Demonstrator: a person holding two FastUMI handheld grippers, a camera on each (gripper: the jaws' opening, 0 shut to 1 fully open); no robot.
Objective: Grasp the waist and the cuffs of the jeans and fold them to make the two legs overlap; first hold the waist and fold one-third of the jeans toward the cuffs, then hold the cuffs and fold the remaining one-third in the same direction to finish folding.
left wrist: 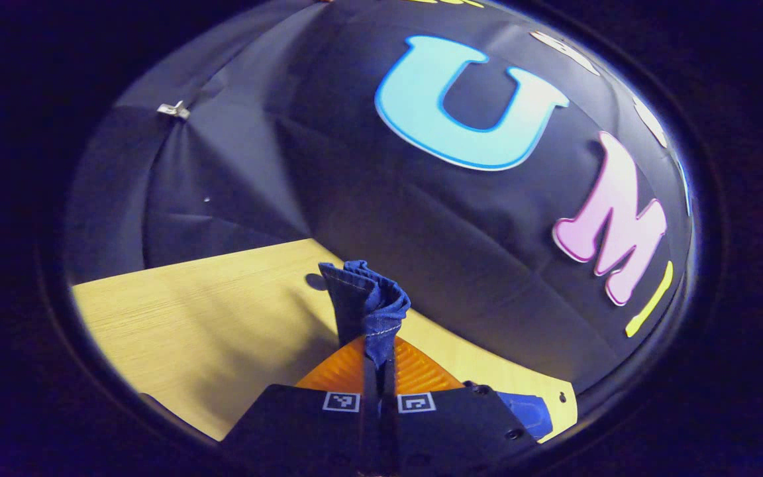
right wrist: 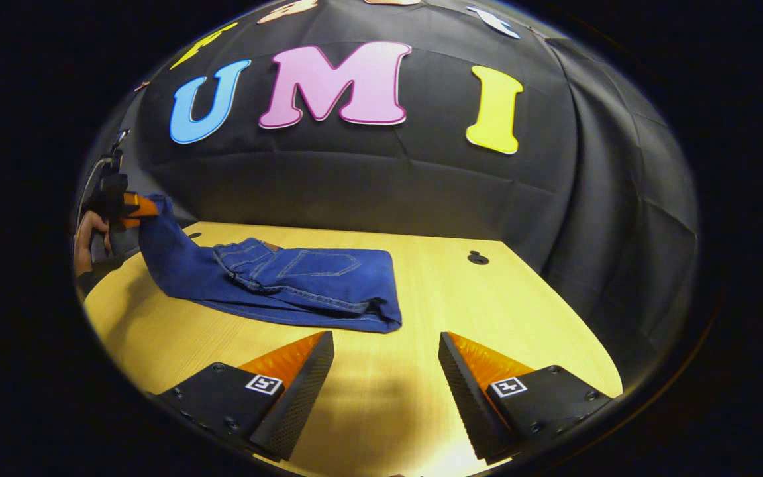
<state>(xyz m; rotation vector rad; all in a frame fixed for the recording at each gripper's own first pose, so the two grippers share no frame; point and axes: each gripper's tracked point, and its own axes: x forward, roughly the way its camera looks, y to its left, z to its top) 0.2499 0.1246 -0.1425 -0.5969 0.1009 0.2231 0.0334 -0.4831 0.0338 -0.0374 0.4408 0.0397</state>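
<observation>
Blue jeans [right wrist: 302,281] lie on the wooden table [right wrist: 434,311], their waist part folded over the legs. Their cuff end rises off the table at the far left of the right gripper view, where a hand [right wrist: 83,242] holds the left gripper [right wrist: 146,209]. In the left gripper view the left gripper [left wrist: 379,358] is shut on the bunched cuffs [left wrist: 365,301], which stick up between its fingers. My right gripper [right wrist: 387,361] is open above the bare table, just in front of the folded jeans, with nothing between its fingers.
A small round dark hole [right wrist: 477,258] sits in the table behind the jeans on the right. The black cloth wall [right wrist: 421,192] closes the booth behind and to the sides. Bare wood [left wrist: 209,311] stretches left of the lifted cuffs.
</observation>
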